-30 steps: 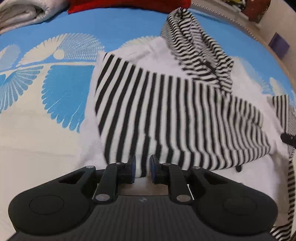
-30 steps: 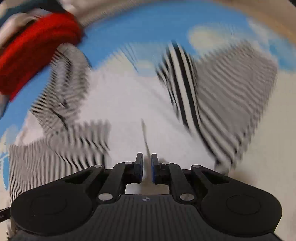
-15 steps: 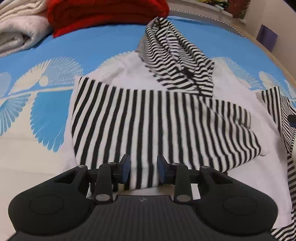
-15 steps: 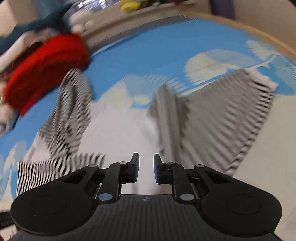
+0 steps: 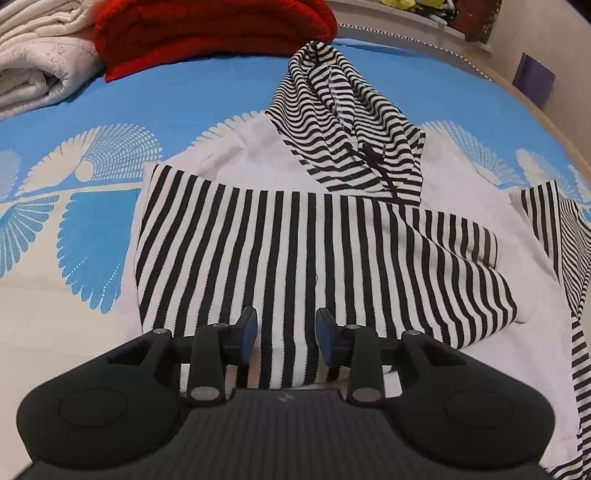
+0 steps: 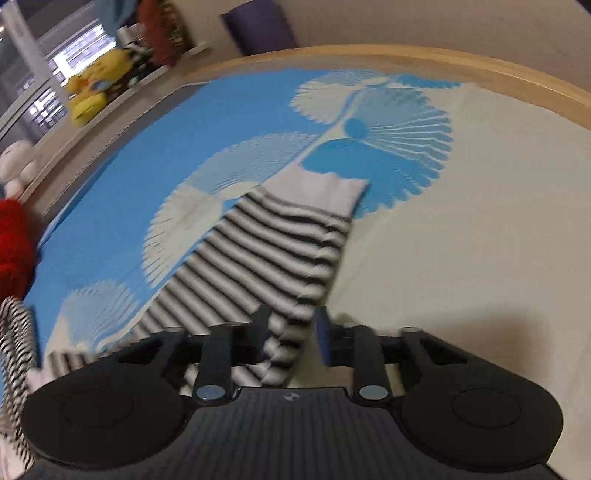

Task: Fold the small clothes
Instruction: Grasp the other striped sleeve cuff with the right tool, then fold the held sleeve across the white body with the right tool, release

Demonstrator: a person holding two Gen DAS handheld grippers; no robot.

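Widening since before: left hand-held gripper spread over folded sleeve | right hand-held gripper spread too

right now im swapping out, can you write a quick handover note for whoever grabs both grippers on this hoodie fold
Left gripper: open, holding nothing, poised over the near edge of the striped sleeve folded across the body.
Right gripper: open, straddling the other sleeve, not clamped on it; this view is blurred.
The hoodie lies flat on the blue and cream bedspread, hood at the far end. A red folded item and a white blanket sit behind it.
Done: one sleeve folded in.
Left: close on the outstretched sleeve, fold it in, then likely the hood and body.
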